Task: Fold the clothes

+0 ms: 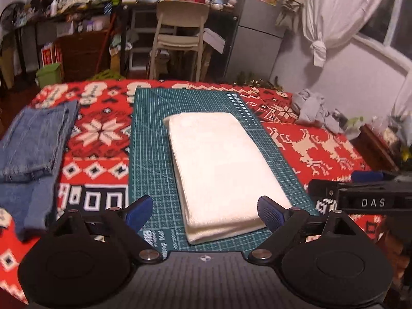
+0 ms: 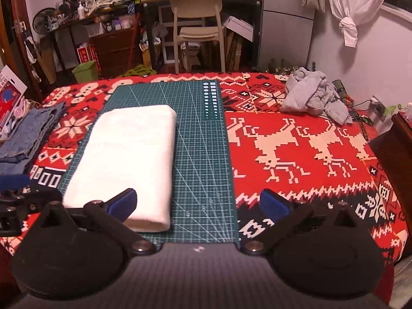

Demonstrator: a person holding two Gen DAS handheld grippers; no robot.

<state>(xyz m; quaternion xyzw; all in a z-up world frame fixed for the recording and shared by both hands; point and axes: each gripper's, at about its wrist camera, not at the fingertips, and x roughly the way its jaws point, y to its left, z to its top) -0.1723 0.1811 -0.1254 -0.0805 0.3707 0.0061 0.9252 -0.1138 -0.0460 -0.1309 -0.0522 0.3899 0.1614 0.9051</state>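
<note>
The counter [image 2: 296, 185] carries a red patterned cloth [image 2: 283, 139], and a green mat [image 2: 200, 154] lies down its middle, reaching from the near edge almost to the far one. A white towel [image 1: 221, 164] rests on the mat, folded into a long, thick rectangle with its length running away from the cameras. Its far end stops well short of the mat's far edge, and its near end lies close to the near edge. In the right wrist view it sits toward the mat's left side, leaving a wide strip of bare mat on its right. The folds look neat: flat top, rounded near end, layered edge showing along the left side.

Folded jeans [image 1: 33, 144] lie on the cloth at the left, near the counter's left edge and apart from the mat. A crumpled grey garment [image 2: 314, 95] sits at the far right corner, well apart from the towel. The red cloth between it and the mat is open.

The left claw [image 1: 206, 209] is spread wide and grasps nothing, its fingers straddling the towel's near end. The right claw [image 2: 198, 203] is likewise released and empty, its left finger [image 2: 123, 203] over the towel's near corner, its right finger over the cloth. A chair [image 2: 198, 23] stands beyond the far edge.
</note>
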